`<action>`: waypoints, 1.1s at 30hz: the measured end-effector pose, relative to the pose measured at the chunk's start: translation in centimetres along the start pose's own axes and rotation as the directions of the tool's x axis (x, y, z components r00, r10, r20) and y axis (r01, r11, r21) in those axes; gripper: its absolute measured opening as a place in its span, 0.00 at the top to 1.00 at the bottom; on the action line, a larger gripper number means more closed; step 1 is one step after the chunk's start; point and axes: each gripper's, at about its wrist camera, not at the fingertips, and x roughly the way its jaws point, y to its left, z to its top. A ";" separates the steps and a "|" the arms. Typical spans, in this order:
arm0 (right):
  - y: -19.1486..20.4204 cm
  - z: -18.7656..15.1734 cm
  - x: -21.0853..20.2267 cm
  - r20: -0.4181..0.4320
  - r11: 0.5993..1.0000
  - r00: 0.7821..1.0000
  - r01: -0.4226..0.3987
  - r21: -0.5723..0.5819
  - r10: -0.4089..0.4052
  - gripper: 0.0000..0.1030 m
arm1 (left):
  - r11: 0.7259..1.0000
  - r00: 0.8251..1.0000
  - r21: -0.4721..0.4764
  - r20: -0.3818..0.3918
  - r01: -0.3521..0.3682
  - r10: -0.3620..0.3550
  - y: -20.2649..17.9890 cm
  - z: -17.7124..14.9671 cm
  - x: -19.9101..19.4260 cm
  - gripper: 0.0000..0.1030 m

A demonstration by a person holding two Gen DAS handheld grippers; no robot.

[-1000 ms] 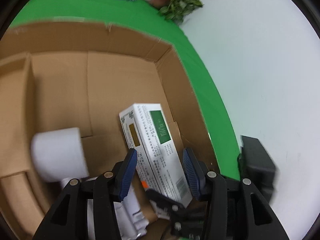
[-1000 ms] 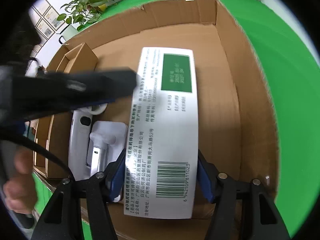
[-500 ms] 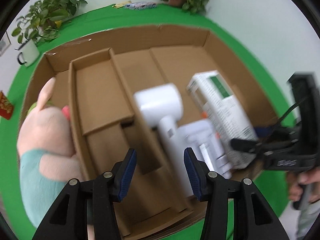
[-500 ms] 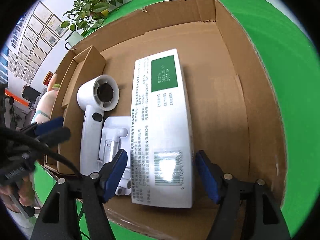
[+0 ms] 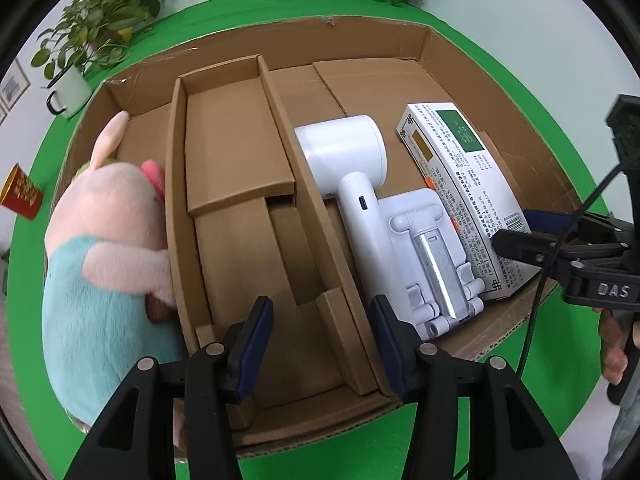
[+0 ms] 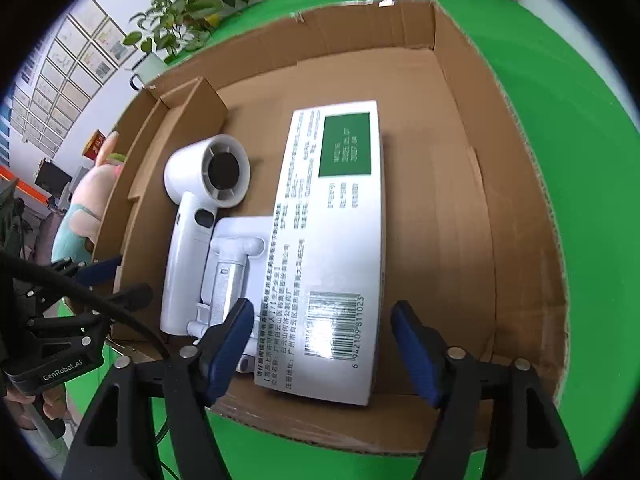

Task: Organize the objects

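While a bright green cloth covers the worktop point(image 5: 132, 40), a shallow brown cardboard box point(image 5: 376, 44) with inner dividers sits on it. Its right compartment holds a white hair dryer point(image 5: 352, 168), a white folding stand point(image 5: 432, 264) and a long white carton with a green panel point(image 6: 332, 240), side by side. A pink plush toy in teal point(image 5: 100, 264) fills the left compartment. Leafy potted plants point(image 5: 96, 20) and a white enamel mug point(image 5: 72, 92) stand against the pale wall, which carries framed pictures point(image 6: 68, 80). Both the left hand-held gripper point(image 5: 322, 344) and right hand-held gripper point(image 6: 324, 348) are opening, grasping nothing, the right straddling the carton's near end.
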 end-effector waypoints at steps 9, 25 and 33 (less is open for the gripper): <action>3.1 -4.1 -5.6 0.396 0.979 0.911 0.174 -0.110 -0.117 0.09 | 0.991 0.956 -0.113 0.291 0.065 -0.029 2.2 -3.0 -5.7 0.43; 5.5 -9.6 -3.3 0.637 0.961 0.755 0.266 -0.076 -0.158 0.00 | 0.957 0.733 -0.228 0.618 -0.180 0.285 0.9 -10.7 -5.4 0.01; 5.6 -9.7 -3.2 0.645 0.958 0.745 0.279 -0.069 -0.170 0.00 | 0.942 0.727 -0.238 0.600 -0.236 0.333 -0.1 -10.0 -2.9 0.00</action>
